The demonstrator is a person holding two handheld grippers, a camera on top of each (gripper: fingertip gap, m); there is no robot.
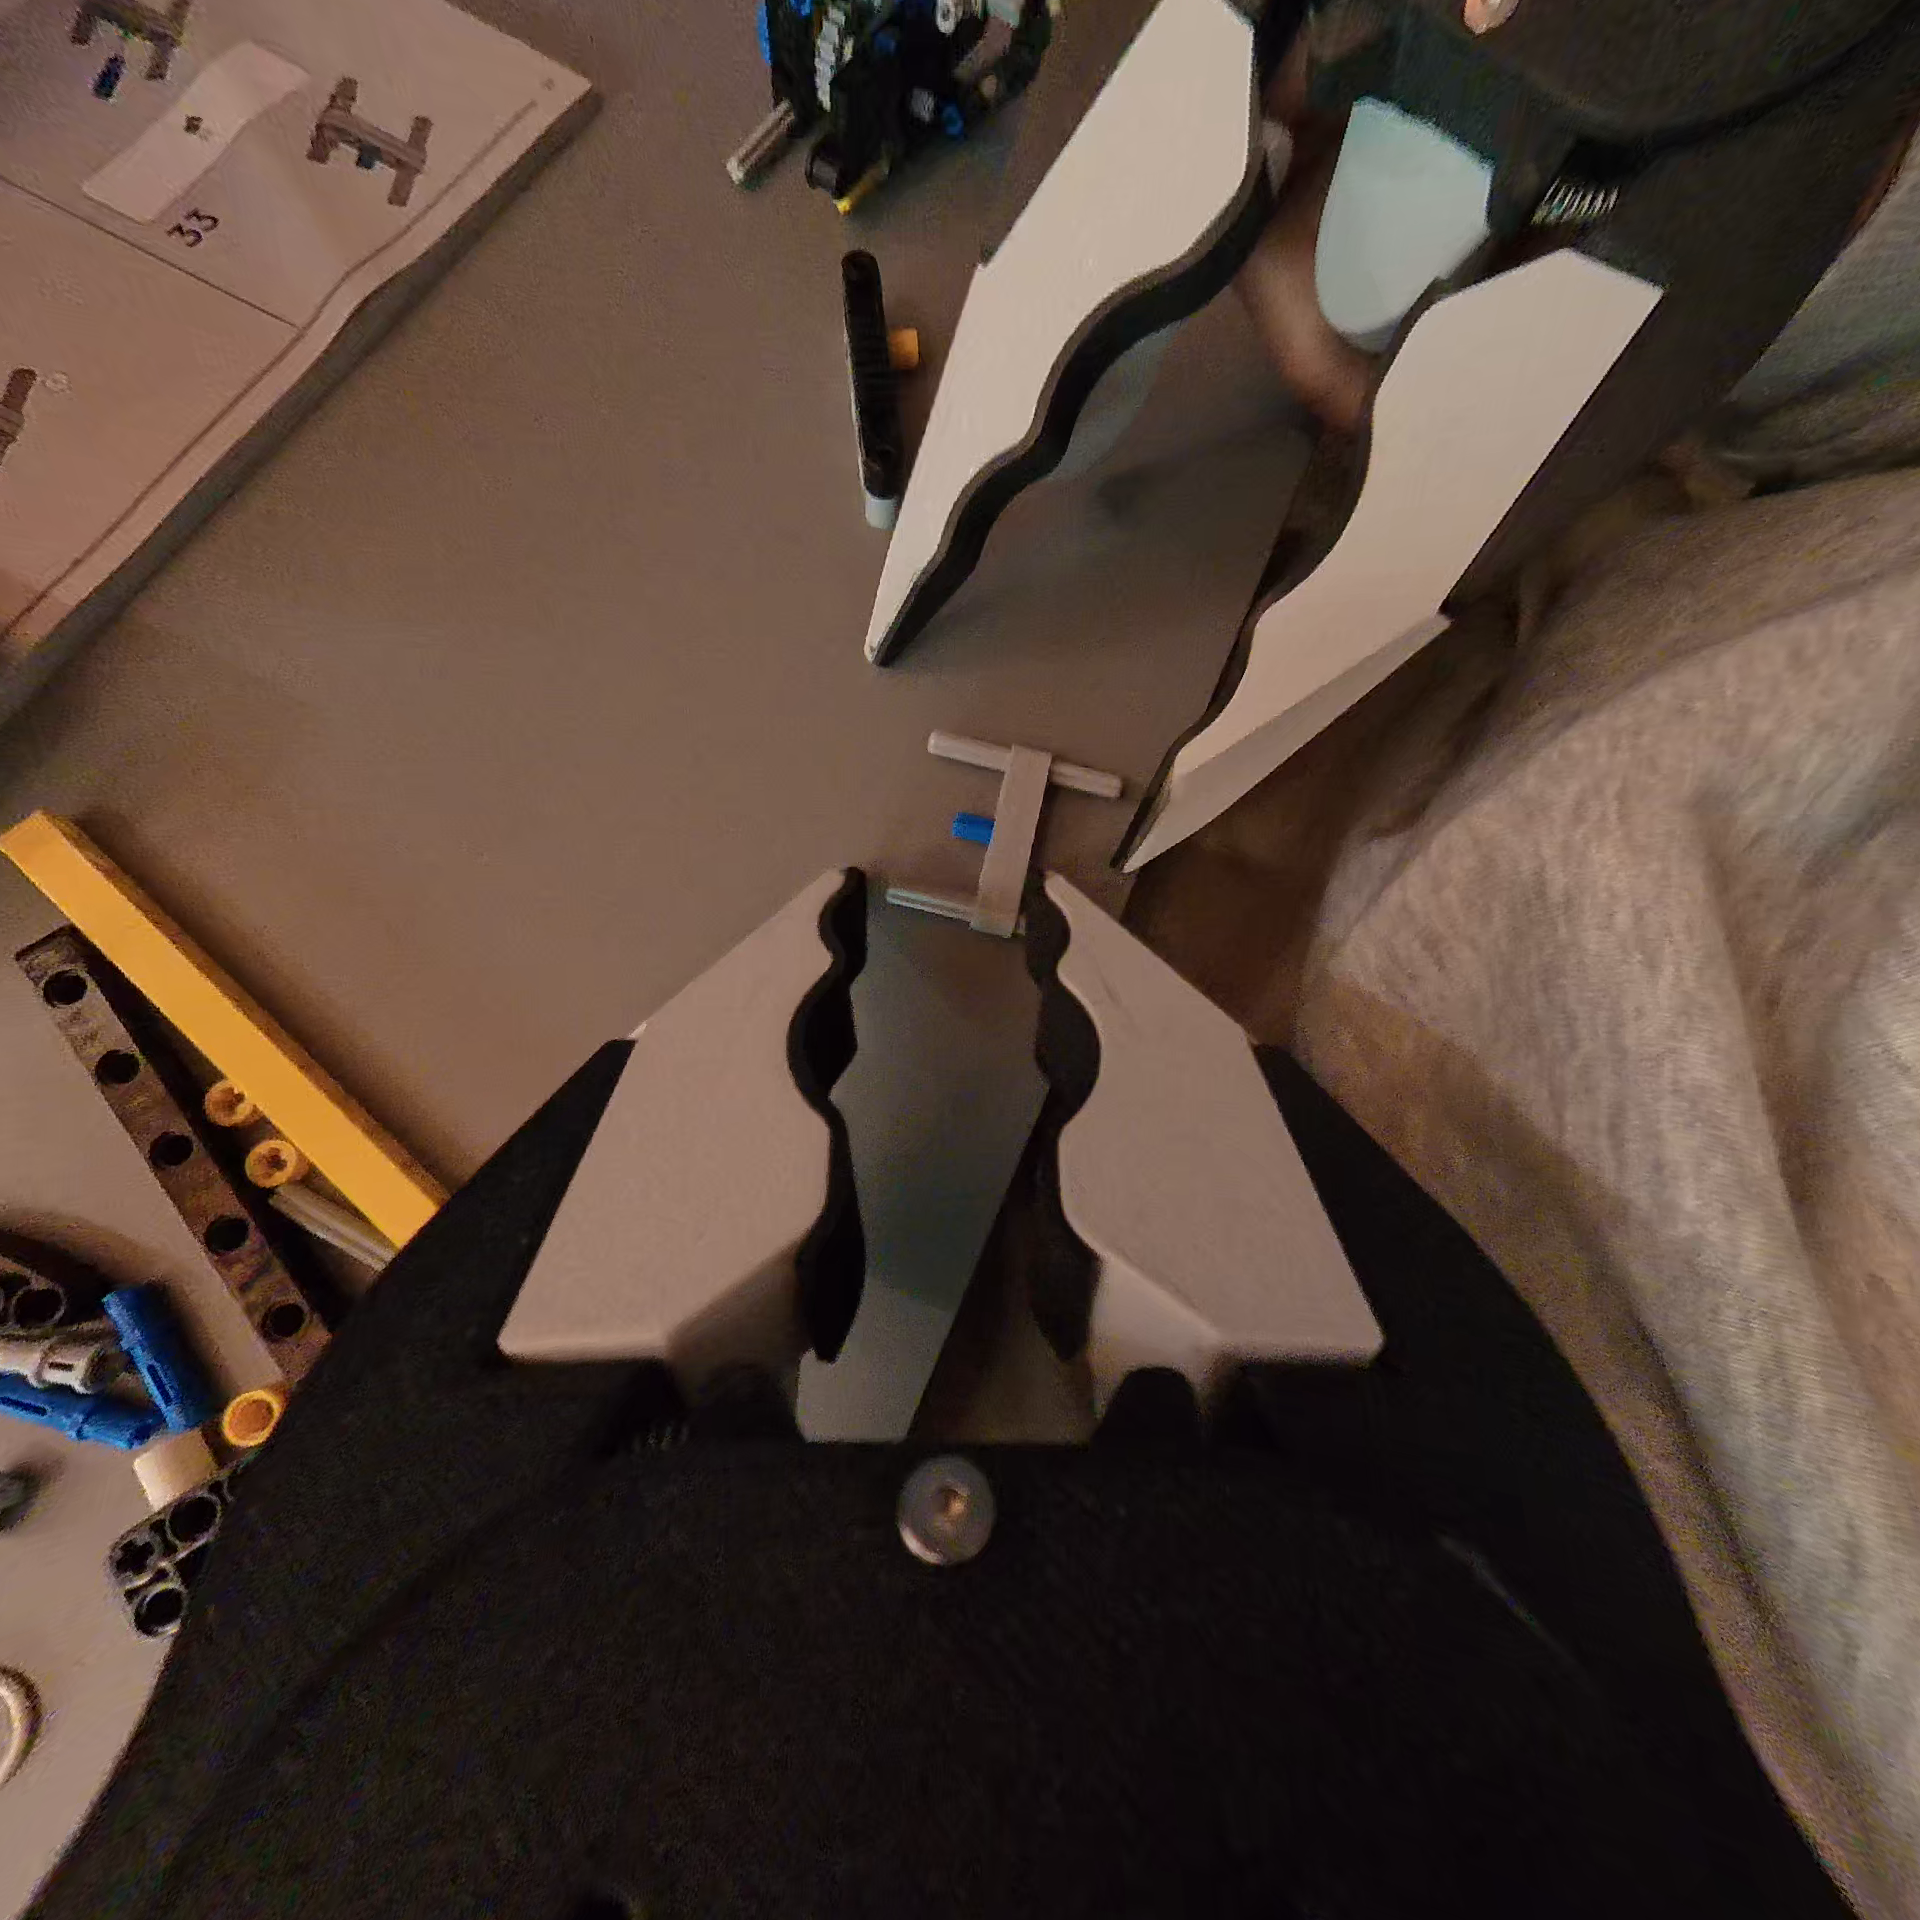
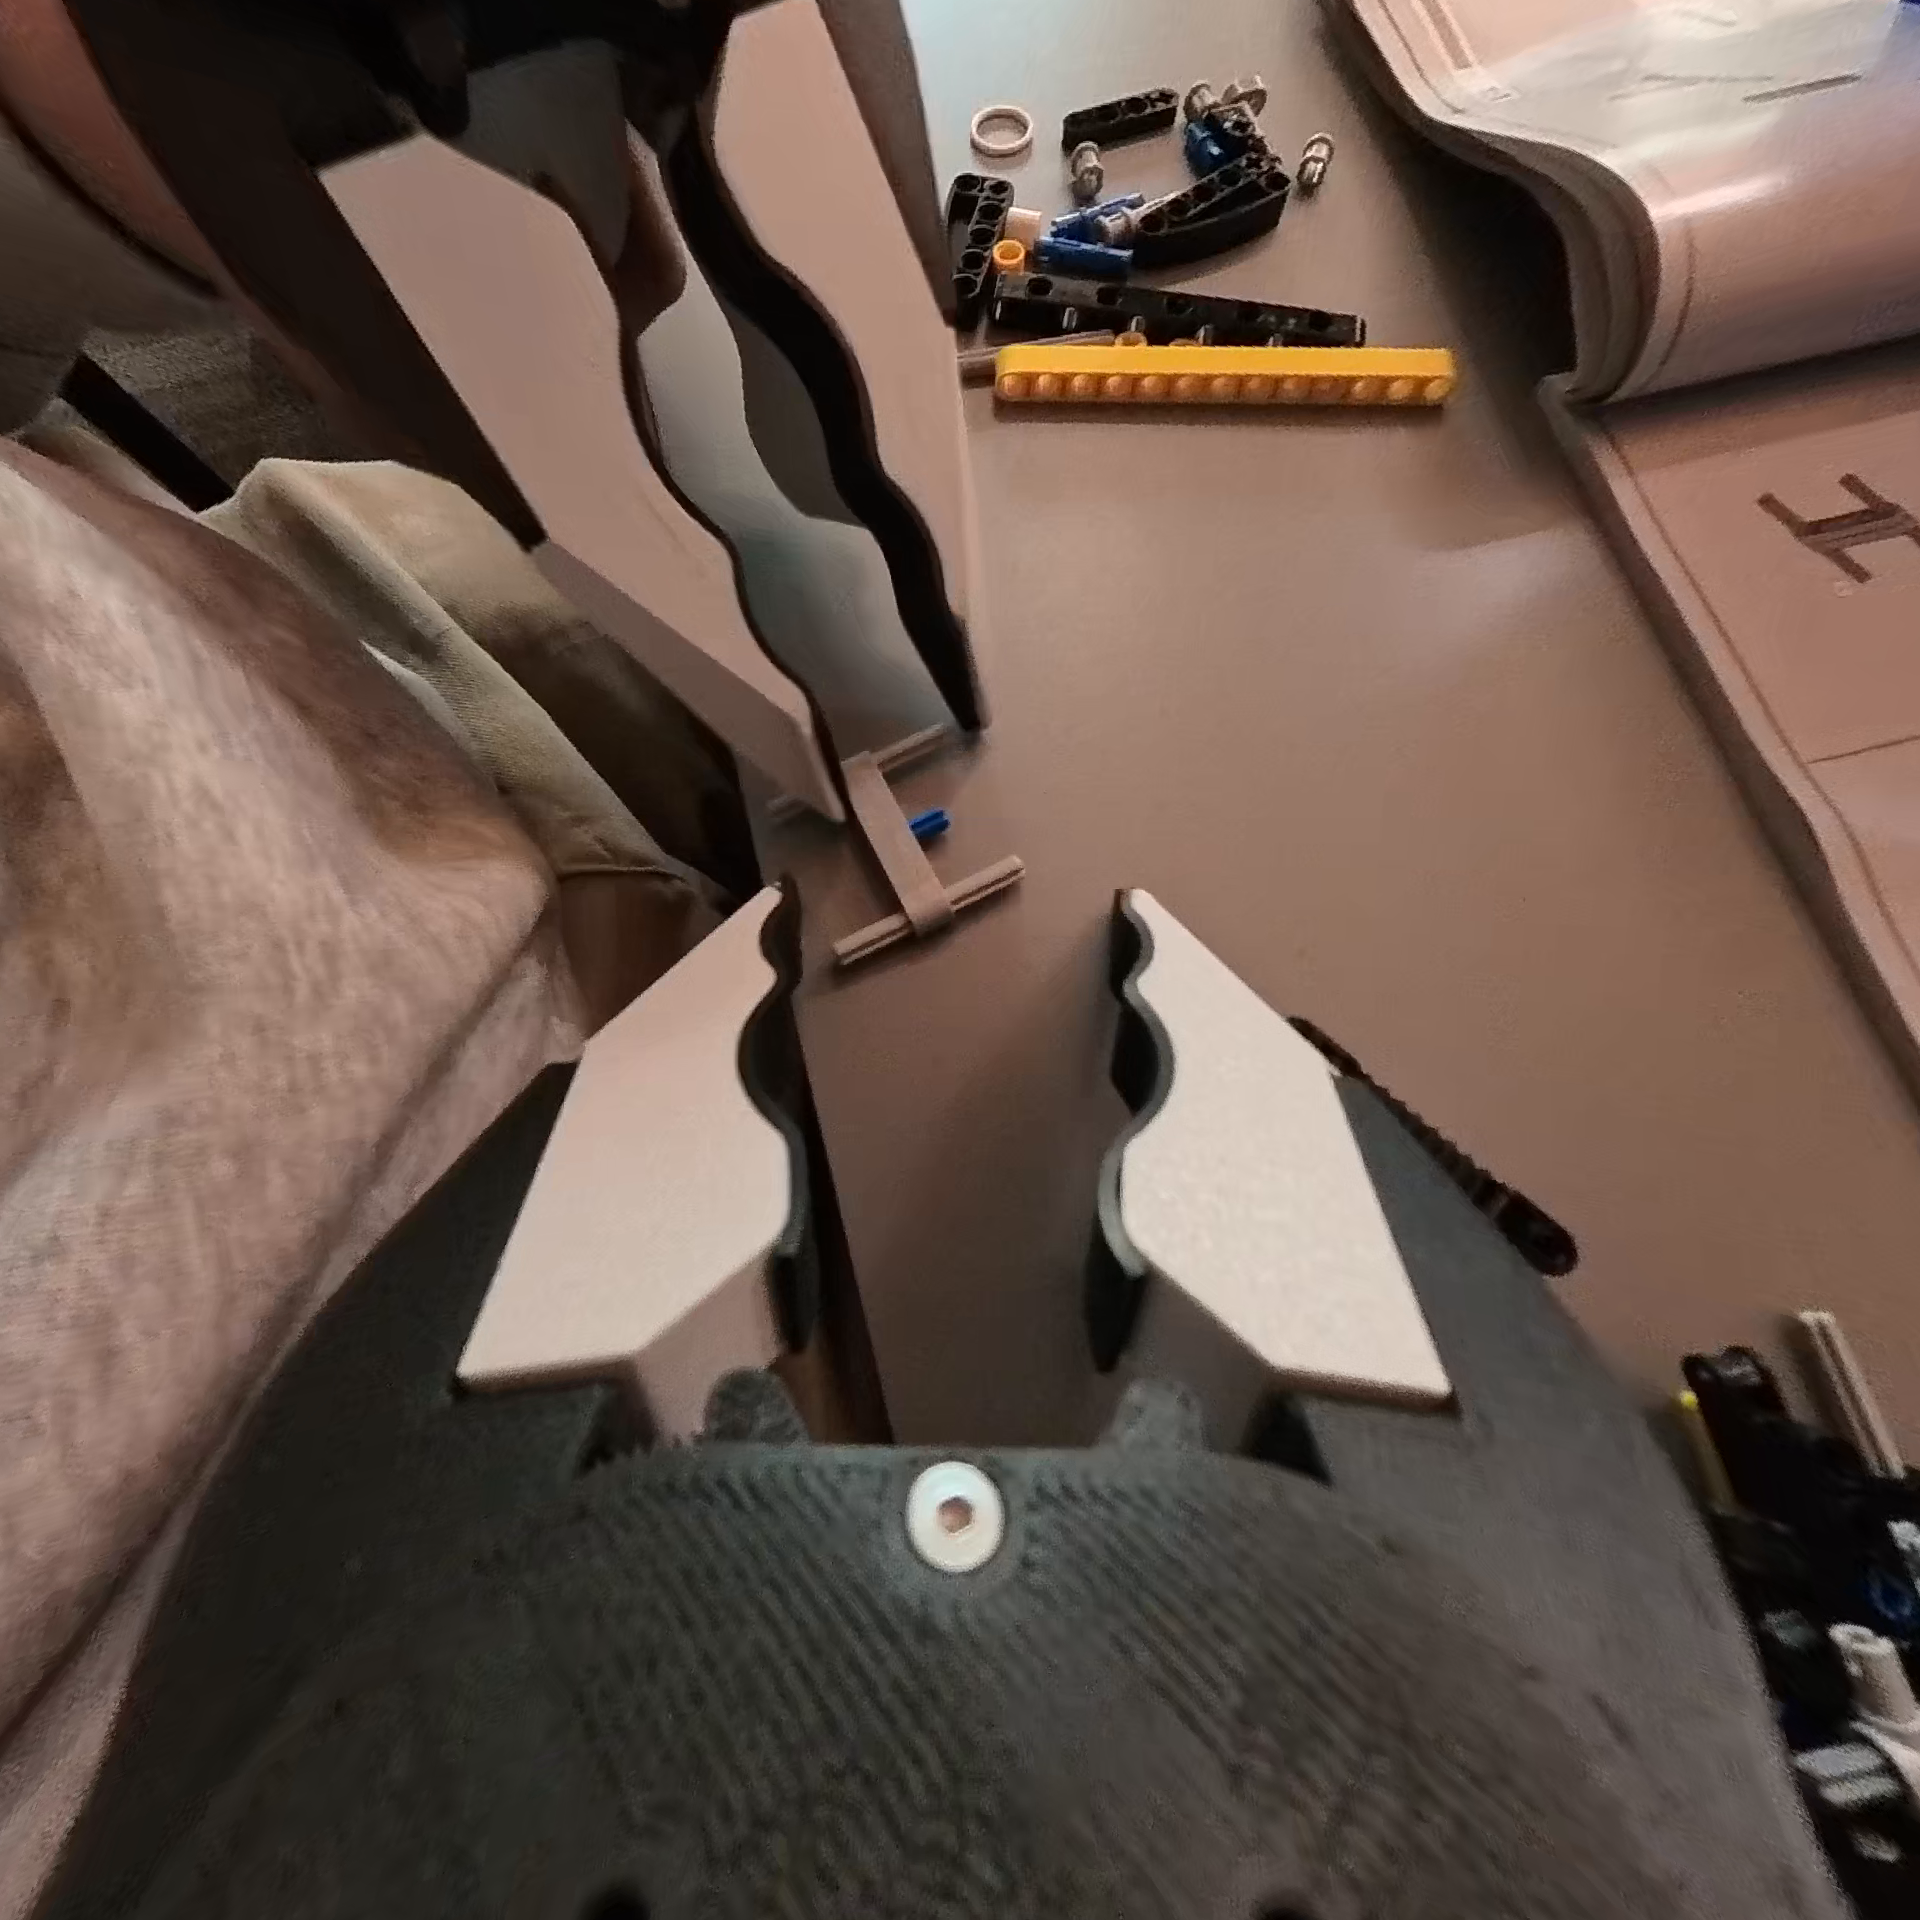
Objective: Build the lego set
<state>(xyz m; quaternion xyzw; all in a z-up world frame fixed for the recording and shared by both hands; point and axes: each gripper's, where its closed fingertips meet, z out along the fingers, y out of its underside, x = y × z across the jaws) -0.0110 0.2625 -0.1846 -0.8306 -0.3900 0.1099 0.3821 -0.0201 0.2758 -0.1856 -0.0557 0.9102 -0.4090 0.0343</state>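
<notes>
A small grey Lego assembly (image 1: 1013, 831), a short beam with two cross axles and a blue pin (image 1: 971, 826), lies on the grey table near its edge. It also shows in the right wrist view (image 2: 914, 873). My left gripper (image 1: 951, 883) is partly open. Its tips straddle the assembly's near axle, and the right fingertip touches the beam end. My right gripper (image 2: 951, 899) is wide open and empty. It faces the left gripper from the opposite side, with its tips just short of the other axle. The right gripper also shows in the left wrist view (image 1: 1003, 758).
An open instruction booklet (image 1: 260, 208) lies at the far left. A partly built black model (image 1: 894, 83) and a black beam with an orange pin (image 1: 871, 384) lie beyond. A yellow beam (image 1: 208, 1018) and loose parts (image 2: 1143, 208) lie aside. Grey fabric (image 1: 1610, 1039) borders the table edge. My two grippers' fingertips are within a few centimetres of each other.
</notes>
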